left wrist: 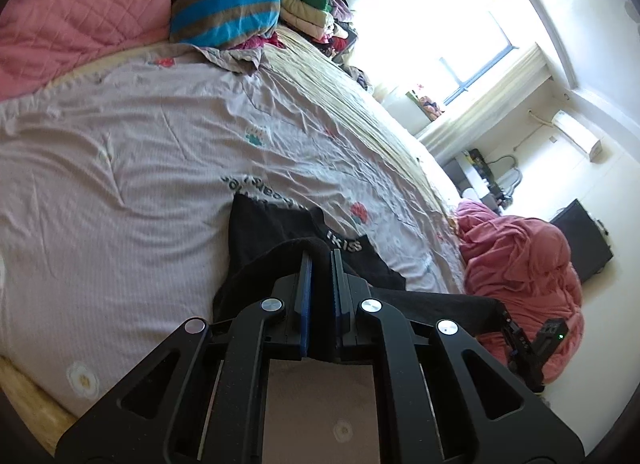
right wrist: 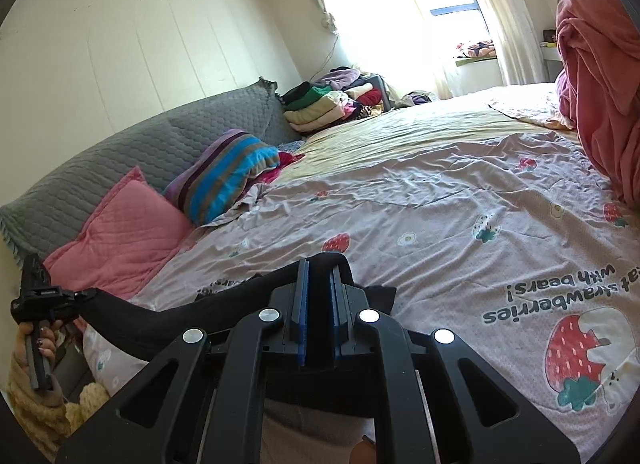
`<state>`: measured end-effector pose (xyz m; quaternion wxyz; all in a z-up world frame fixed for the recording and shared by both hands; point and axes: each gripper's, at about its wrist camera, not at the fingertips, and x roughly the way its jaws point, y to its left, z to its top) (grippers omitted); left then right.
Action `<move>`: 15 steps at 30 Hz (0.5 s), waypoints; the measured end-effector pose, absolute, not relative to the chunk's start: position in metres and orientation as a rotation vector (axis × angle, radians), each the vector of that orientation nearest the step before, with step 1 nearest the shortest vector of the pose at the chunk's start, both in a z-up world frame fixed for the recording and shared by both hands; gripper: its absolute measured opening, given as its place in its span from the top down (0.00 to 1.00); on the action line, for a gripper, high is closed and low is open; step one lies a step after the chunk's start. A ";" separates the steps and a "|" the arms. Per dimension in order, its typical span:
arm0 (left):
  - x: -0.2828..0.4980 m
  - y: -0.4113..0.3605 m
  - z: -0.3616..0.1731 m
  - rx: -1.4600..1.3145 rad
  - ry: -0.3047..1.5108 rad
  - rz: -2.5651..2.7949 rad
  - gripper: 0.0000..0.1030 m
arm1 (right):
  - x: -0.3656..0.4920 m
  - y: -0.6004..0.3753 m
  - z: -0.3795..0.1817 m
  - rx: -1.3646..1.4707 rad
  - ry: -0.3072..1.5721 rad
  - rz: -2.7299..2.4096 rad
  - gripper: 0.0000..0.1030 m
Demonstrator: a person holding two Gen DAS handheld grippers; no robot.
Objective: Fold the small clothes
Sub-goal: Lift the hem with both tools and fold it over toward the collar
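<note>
This is a bedroom in a home: a wide bed spread with a pale lilac strawberry-print cotton sheet (right wrist: 440, 199) fills the right wrist view. At ten o'clock a grey quilted headboard cover (right wrist: 132, 151) backs a pink quilted pillow (right wrist: 124, 232) and a striped fleece cushion (right wrist: 228, 175). Toward twelve o'clock, a stack of folded clothes (right wrist: 324, 103) sits beside a bright curtained window (right wrist: 404, 11).
</note>
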<state>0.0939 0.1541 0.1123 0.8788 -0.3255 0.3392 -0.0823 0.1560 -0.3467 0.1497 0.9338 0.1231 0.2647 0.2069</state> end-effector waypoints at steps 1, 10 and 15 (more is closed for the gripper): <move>0.099 0.154 0.113 -0.673 0.710 -0.168 0.97 | 0.160 -0.346 0.149 0.250 0.545 0.410 0.92; 0.136 0.154 0.109 -0.618 0.735 -0.104 0.97 | 0.186 -0.348 0.131 0.293 0.585 0.365 0.92; 0.156 0.152 0.098 -0.588 0.756 -0.066 0.97 | 0.198 -0.343 0.124 0.270 0.598 0.346 0.92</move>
